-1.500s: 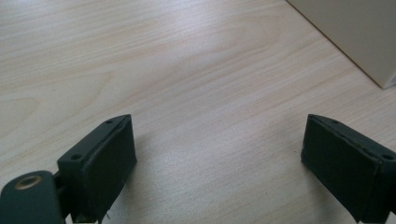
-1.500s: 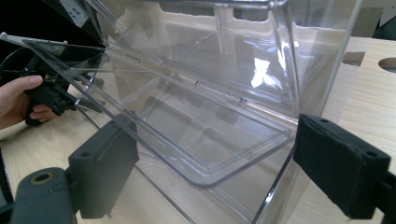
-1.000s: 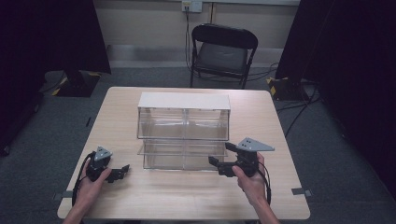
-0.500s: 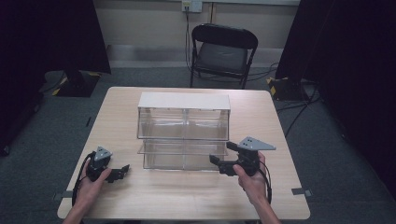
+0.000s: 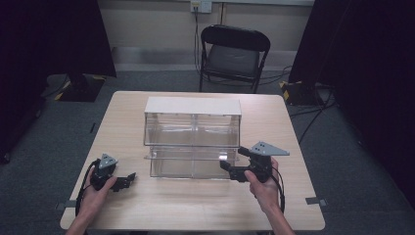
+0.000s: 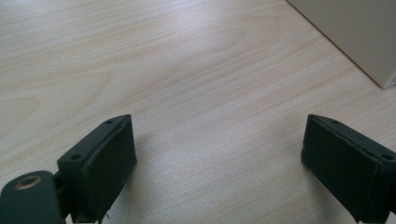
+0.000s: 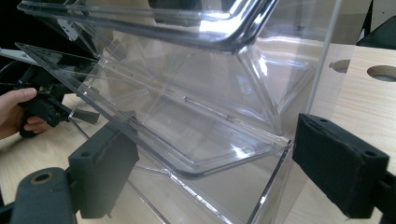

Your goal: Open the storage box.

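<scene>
Tongs apart: left tongs [image 6: 219, 158] over bare table [image 6: 187, 70], right tongs [image 7: 215, 172] seemingly astride clear bin [image 7: 187, 116].

- The left gripper [image 6: 219, 163] holds its two black padded jaws wide apart over bare wood.
- The pale wood-grain desk [image 6: 187, 70] lies beneath.
- A beige flat-sided box corner [image 6: 355, 32] sits upper right.

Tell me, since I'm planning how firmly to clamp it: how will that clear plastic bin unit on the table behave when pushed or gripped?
The clear plastic bin unit looks rigid, with thin glossy walls, so the right tool may slip on it. It appears empty and probably light, so a push would likely slide it across the smooth wooden table. Being two tiers tall, a high push might tip it.
</scene>
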Tool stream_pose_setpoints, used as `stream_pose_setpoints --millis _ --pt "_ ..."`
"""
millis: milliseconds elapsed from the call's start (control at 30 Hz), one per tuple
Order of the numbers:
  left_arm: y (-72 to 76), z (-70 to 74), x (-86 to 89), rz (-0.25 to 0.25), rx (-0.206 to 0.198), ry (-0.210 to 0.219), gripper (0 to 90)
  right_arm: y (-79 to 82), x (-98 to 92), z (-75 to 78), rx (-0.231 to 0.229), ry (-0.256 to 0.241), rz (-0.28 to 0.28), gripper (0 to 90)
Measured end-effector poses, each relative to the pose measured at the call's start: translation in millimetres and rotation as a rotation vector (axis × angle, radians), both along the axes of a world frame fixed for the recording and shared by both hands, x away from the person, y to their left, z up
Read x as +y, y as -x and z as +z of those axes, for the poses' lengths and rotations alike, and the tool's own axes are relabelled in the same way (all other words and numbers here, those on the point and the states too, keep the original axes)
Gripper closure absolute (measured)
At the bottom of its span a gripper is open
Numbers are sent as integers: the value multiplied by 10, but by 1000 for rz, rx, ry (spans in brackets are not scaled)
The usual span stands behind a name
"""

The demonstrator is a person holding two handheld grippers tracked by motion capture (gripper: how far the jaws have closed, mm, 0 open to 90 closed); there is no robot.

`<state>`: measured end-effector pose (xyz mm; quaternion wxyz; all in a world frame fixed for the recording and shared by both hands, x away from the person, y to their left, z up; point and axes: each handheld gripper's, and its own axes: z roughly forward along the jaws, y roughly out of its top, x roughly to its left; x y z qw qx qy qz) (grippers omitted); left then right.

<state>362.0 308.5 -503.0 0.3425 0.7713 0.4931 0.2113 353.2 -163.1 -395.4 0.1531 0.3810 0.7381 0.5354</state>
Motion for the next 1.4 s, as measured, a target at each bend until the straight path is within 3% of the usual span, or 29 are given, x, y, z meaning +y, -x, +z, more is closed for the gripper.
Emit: stream_pose_setpoints --millis 1400 --pt "0 1 0 0 0 -1 94 -124 16 105 -6 -28 13 135"
